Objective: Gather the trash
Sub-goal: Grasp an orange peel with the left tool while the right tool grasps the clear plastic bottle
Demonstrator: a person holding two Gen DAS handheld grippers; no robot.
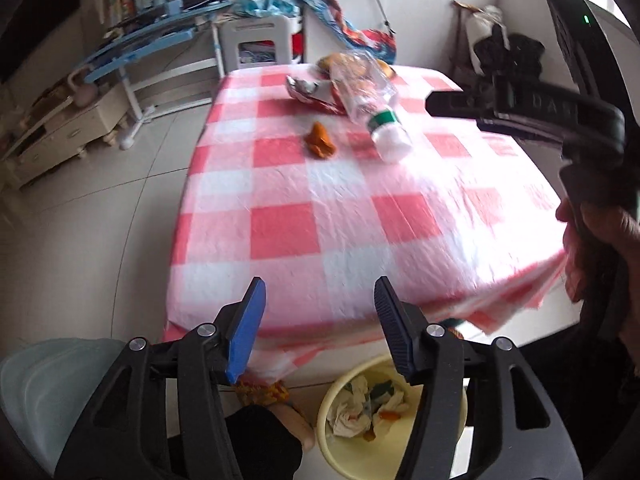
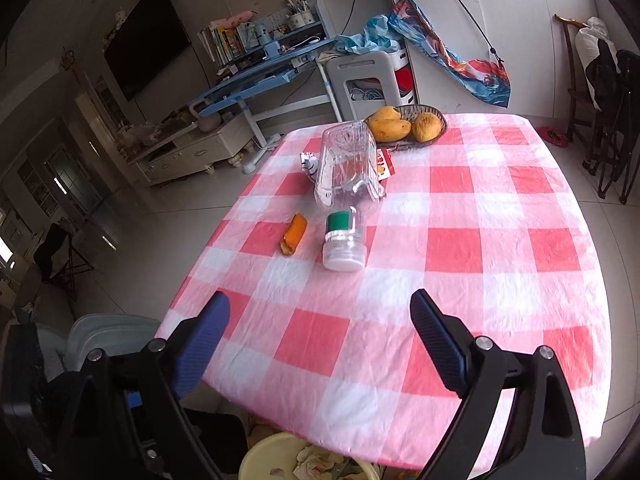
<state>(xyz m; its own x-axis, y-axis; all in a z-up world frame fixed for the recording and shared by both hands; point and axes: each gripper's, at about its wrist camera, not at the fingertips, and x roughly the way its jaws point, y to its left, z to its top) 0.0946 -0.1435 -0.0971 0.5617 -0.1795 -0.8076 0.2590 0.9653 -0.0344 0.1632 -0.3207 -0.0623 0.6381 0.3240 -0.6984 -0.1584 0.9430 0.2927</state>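
A clear plastic bottle with a green label and white cap lies on the pink-checked table, cap toward me. An orange peel scrap lies just left of it, and a crumpled red-and-white wrapper sits behind the bottle. In the left wrist view the same bottle, peel and wrapper lie far across the table. My left gripper is open and empty over the table's near edge, above a yellow bin holding crumpled tissues. My right gripper is open wide, empty, short of the bottle.
A basket of mangoes stands at the table's far edge. A hand holds the other tool at the right. A pale stool stands at the lower left, a white plastic stool behind the table, dark chairs at the right.
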